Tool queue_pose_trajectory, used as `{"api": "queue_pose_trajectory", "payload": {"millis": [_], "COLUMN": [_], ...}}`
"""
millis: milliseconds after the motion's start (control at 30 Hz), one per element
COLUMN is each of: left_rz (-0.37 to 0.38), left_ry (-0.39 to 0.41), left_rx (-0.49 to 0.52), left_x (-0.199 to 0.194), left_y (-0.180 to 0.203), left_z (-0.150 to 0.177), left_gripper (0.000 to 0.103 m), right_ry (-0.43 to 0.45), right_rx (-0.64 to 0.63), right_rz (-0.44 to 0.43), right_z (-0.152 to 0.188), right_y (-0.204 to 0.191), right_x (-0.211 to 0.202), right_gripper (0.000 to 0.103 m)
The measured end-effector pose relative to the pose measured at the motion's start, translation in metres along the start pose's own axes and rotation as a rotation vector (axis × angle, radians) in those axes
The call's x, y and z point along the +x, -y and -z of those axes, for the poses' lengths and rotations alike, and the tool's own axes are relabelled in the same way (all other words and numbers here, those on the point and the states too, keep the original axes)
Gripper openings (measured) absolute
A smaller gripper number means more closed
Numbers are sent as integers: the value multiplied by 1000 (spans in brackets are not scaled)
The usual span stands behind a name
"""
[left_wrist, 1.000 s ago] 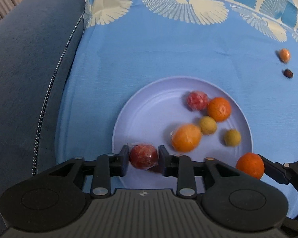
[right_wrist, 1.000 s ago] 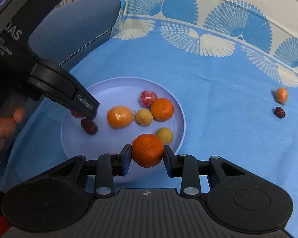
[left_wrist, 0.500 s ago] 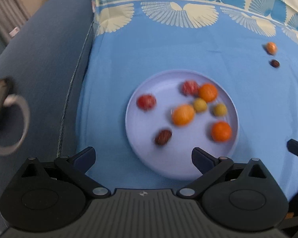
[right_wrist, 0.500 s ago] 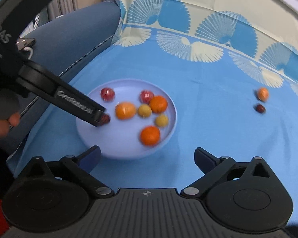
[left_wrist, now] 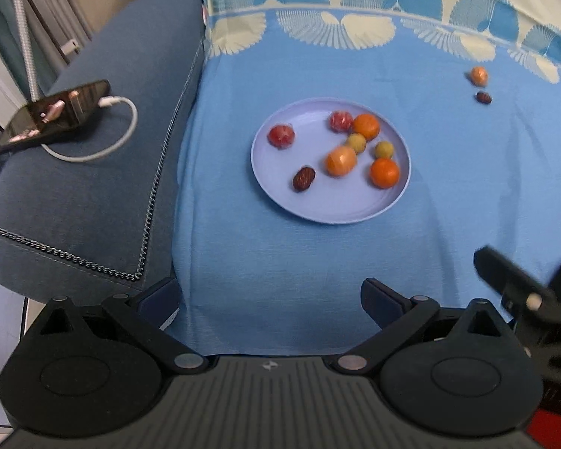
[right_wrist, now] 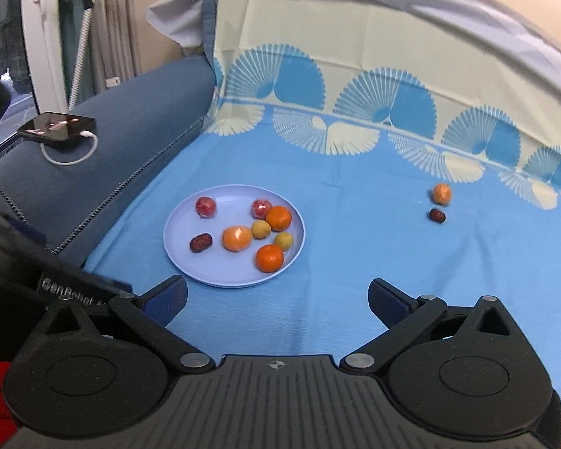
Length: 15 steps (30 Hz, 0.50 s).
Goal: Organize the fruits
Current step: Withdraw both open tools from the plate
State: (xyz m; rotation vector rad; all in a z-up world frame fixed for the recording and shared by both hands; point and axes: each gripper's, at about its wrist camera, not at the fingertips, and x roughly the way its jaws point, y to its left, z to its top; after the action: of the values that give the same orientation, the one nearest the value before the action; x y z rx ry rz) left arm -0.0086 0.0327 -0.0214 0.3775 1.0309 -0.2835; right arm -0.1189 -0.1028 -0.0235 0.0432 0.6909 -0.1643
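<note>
Both the left gripper (left_wrist: 269, 295) and right gripper (right_wrist: 276, 299) stand spread and empty; eight fruits lie on the lilac plate (right_wrist: 183, 262).

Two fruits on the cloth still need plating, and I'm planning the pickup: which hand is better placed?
Probably right: the orange fruit and date lie right of the plate, on the right gripper's side; both grippers are open.

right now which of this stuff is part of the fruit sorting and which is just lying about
Part of the job:
- round lilac plate holding eight small fruits
- small orange fruit loose on the blue cloth
- dark brown date-like fruit beside it
- left gripper and right gripper, both open and empty

Just lying about:
- black phone on the sofa arm
- white charging cable
</note>
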Motion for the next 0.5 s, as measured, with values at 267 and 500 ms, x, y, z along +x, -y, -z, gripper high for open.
{"api": "queue_pose_trajectory", "payload": {"millis": [267, 500], "left_rz": [-9, -15], "left_ry": [52, 64], "left_rx": [13, 13], "left_x": [-21, -26], "left_y": [6, 6], "left_z": [5, 6], "left_gripper": [103, 103], "right_ry": [50, 66], "right_rx": [9, 5], "right_rz": [9, 9], "right_z": [1, 2], "right_y": [2, 1], "right_x": [-19, -24], "right_gripper": [102, 102]}}
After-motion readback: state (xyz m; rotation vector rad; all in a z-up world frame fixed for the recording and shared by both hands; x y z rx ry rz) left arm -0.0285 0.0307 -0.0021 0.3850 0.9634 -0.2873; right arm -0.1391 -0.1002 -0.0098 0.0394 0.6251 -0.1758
